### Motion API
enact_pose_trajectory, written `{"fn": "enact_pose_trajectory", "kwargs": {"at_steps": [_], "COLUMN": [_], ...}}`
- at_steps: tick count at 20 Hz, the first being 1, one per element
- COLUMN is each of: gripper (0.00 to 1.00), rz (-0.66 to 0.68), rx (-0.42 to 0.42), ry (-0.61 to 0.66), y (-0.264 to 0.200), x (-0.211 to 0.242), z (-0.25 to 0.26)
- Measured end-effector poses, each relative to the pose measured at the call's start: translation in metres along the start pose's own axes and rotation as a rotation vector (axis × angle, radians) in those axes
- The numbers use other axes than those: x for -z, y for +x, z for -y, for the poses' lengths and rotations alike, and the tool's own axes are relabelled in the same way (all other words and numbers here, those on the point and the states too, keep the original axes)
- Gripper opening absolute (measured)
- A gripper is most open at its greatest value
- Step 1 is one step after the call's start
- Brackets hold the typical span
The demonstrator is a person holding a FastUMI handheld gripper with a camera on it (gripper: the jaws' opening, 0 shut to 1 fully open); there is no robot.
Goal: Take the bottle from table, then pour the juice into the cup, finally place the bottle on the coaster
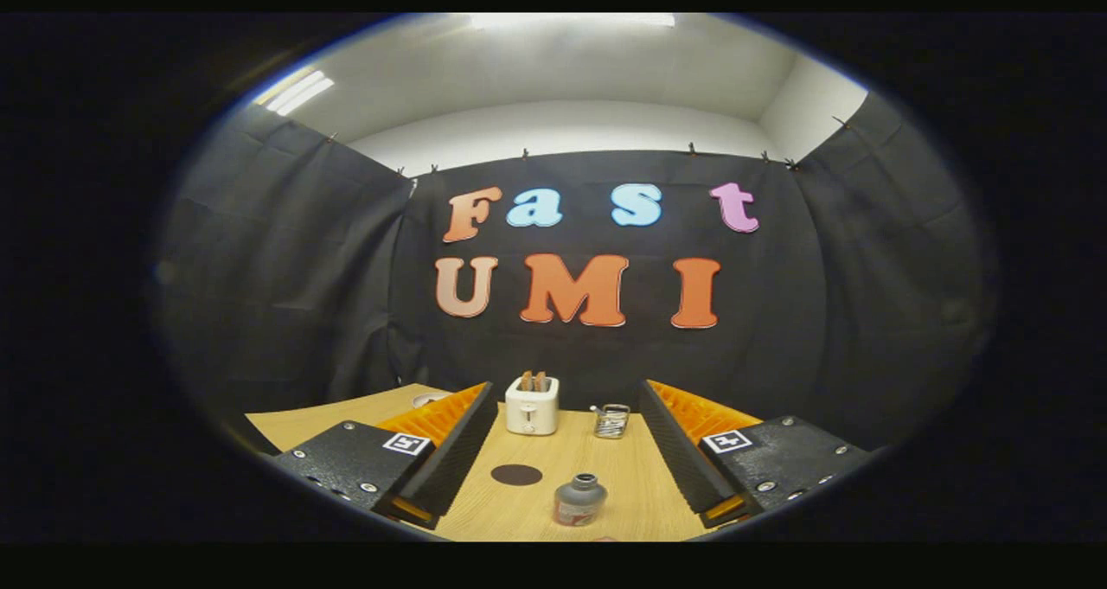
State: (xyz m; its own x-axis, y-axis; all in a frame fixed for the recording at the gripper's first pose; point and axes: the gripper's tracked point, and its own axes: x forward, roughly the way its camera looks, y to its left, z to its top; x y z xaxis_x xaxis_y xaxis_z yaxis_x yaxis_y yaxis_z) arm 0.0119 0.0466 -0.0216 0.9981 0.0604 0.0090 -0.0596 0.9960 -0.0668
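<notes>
The gripper [566,476] has its fingers spread wide apart, holding nothing. The bottle [579,499] stands upright on the wooden table [640,485] between the fingers; the dark round coaster [516,474] lies just beside the bottle, and the toaster [532,404] and metal cup [611,420] stand beyond it.

The table [605,476] is seen to be of light wood with a fine grain and a matt finish. The toaster [532,406] looks of smooth, slightly glossy plastic. The cup [611,421] appears of clear glass. The bottle [579,500] shows a dull metallic sheen, the coaster [516,475] a flat matt surface. The wide-apart fingers [450,451] of the gripper [566,464] are faced with ribbed pads.
</notes>
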Motion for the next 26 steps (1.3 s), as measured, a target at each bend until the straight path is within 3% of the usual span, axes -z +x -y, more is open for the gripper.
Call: {"fn": "enact_pose_trajectory", "kwargs": {"at_steps": [14,23,26], "gripper": [0.99,0.99,0.99], "rz": [-0.148,-0.235,-0.275], "rx": [-0.032,-0.118,-0.101], "ry": [0.113,0.109,0.115], "y": [0.003,-0.005,-0.003], "x": [0.108,0.182,0.208], "z": [0.014,-0.007,-0.003]}}
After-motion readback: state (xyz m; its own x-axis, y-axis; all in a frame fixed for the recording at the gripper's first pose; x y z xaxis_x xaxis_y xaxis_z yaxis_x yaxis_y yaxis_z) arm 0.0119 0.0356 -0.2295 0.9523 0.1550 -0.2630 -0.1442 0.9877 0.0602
